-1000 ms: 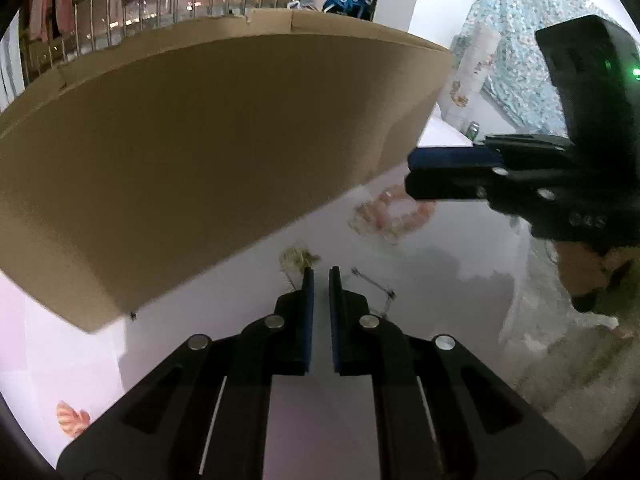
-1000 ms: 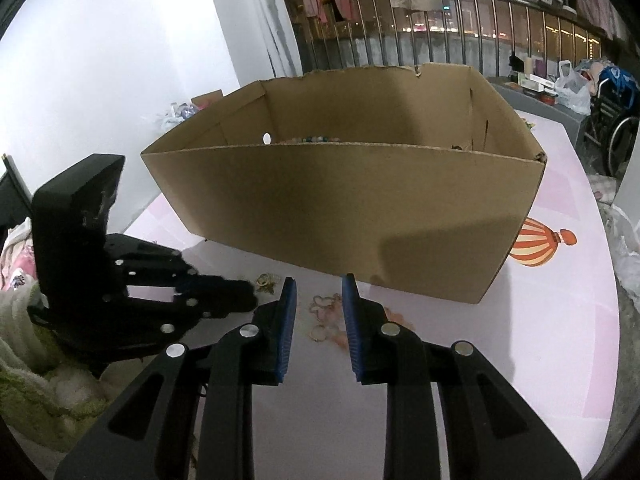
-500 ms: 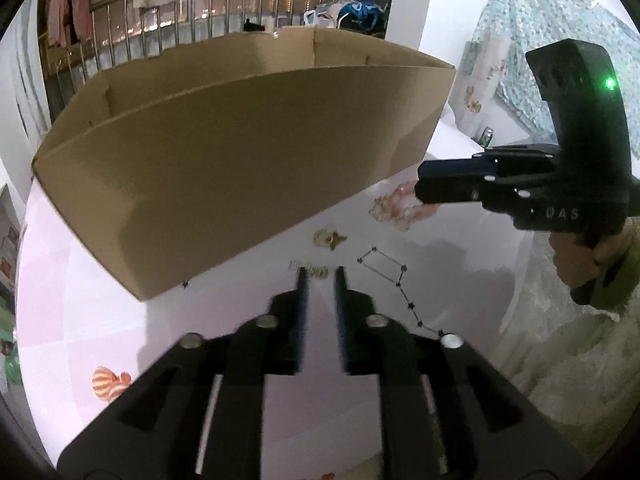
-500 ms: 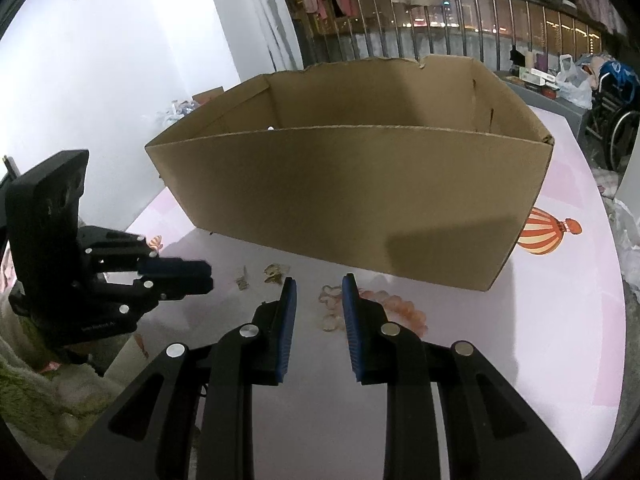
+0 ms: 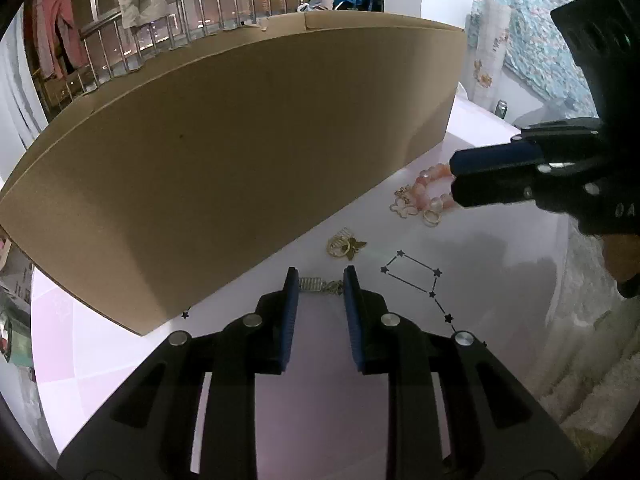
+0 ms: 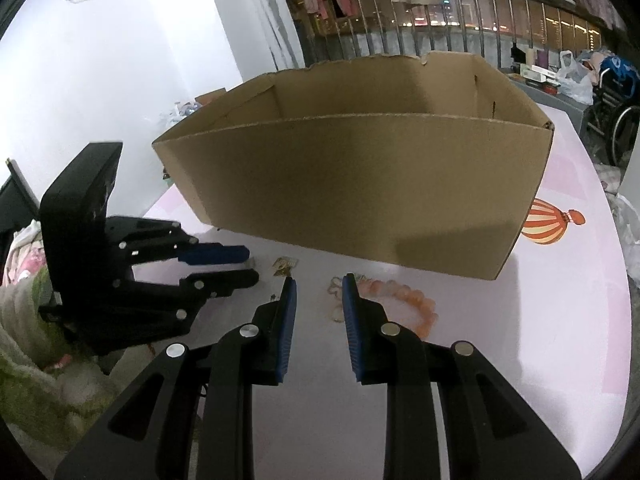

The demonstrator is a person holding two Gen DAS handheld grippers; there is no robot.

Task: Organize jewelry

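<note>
A large cardboard box (image 5: 240, 152) stands on the pink table (image 5: 480, 248); it also shows in the right wrist view (image 6: 360, 184). In front of it lie a pink bead bracelet (image 5: 430, 188) with gold charms (image 5: 404, 206), a gold butterfly piece (image 5: 346, 246) and a small silver chain piece (image 5: 318, 285). My left gripper (image 5: 319, 280) is open, low over the table, with the silver piece between its fingertips. My right gripper (image 6: 319, 286) is open just short of the bracelet (image 6: 404, 300). The left gripper also appears at the left of the right wrist view (image 6: 236, 266).
A printed star constellation (image 5: 420, 280) marks the table to the right of my left gripper. A hot-air balloon print (image 6: 548, 226) lies by the box's right corner. Fluffy fabric (image 6: 36, 364) lies off the table's near edge. A balcony railing (image 6: 480, 28) runs behind.
My left gripper has opened wider and moved forward and down so the silver piece lies between its fingertips. My right gripper has opened wider and hovers near the bracelet.
</note>
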